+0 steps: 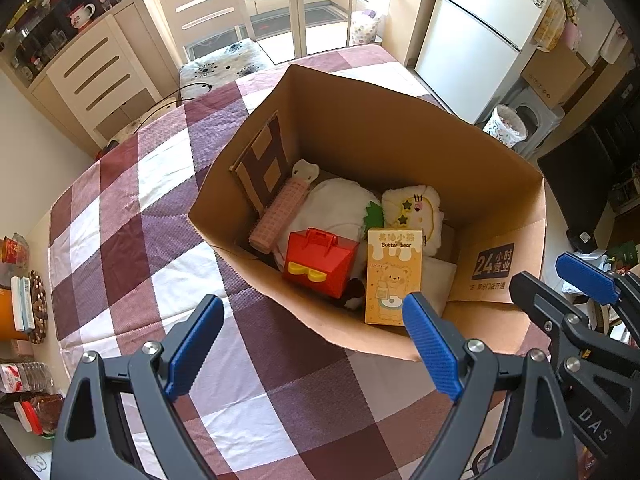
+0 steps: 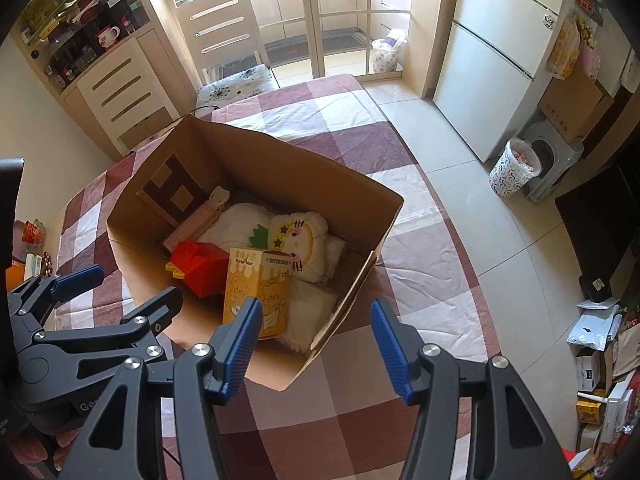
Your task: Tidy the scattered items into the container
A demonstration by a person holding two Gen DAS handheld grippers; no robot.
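Note:
An open cardboard box (image 1: 400, 128) (image 2: 256, 152) stands on the checked tablecloth. Inside lie a yellow Butter bear carton (image 1: 394, 276) (image 2: 258, 292), a red toy house (image 1: 320, 262) (image 2: 202, 266), a pink roller (image 1: 280, 212), a white plush (image 1: 412, 212) (image 2: 300, 240), a white cloth (image 1: 332, 204) and a brown patterned card (image 1: 266, 160) (image 2: 174, 190). My left gripper (image 1: 312, 348) is open and empty, above the table before the box's near wall. My right gripper (image 2: 316, 344) is open and empty over the box's near corner.
The tablecloth (image 1: 132, 216) covers the table. Jars and packets (image 1: 24, 304) stand at the left table edge. A chair (image 2: 236, 76), a fridge (image 2: 496, 60), a patterned bin (image 2: 514, 172) and floor clutter (image 2: 600, 360) surround the table.

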